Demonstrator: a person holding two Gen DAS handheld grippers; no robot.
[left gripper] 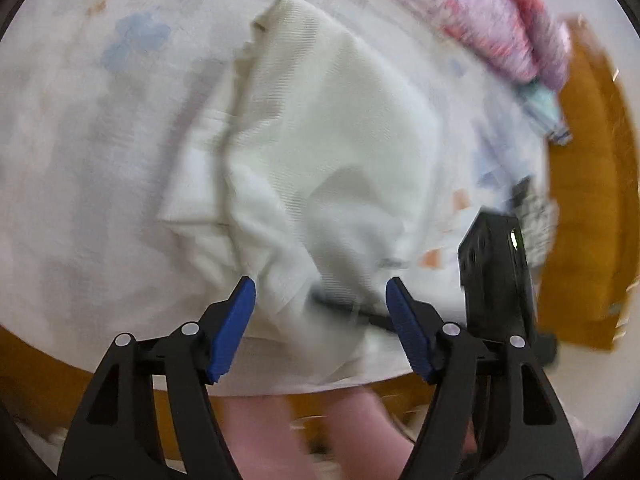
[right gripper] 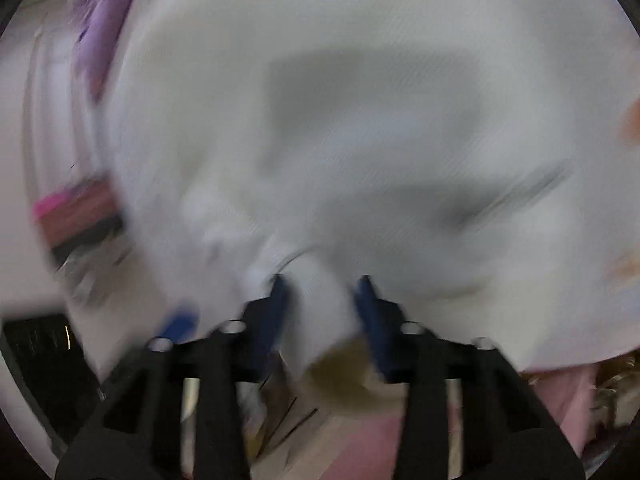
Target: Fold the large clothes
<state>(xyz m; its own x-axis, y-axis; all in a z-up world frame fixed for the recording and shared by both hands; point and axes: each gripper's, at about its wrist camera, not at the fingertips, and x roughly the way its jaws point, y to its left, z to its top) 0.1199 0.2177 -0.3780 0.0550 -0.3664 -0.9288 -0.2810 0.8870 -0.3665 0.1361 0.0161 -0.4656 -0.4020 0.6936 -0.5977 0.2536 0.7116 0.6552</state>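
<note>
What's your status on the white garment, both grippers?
Left gripper open, fingers astride white garment. Right gripper has cloth between its fingers; blur hides whether it's gripped. Garment bunched on the bed sheet. Pink-purple pile well clear.

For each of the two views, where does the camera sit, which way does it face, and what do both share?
Left wrist: on the left gripper, looking down at the crumpled white ribbed garment on a pale patterned bedsheet; open blue-padded fingers and the right gripper's black body show.
Right wrist: on the right gripper, pressed close to the blurred white garment, cloth between its fingers.
Shared: the white garment.
</note>
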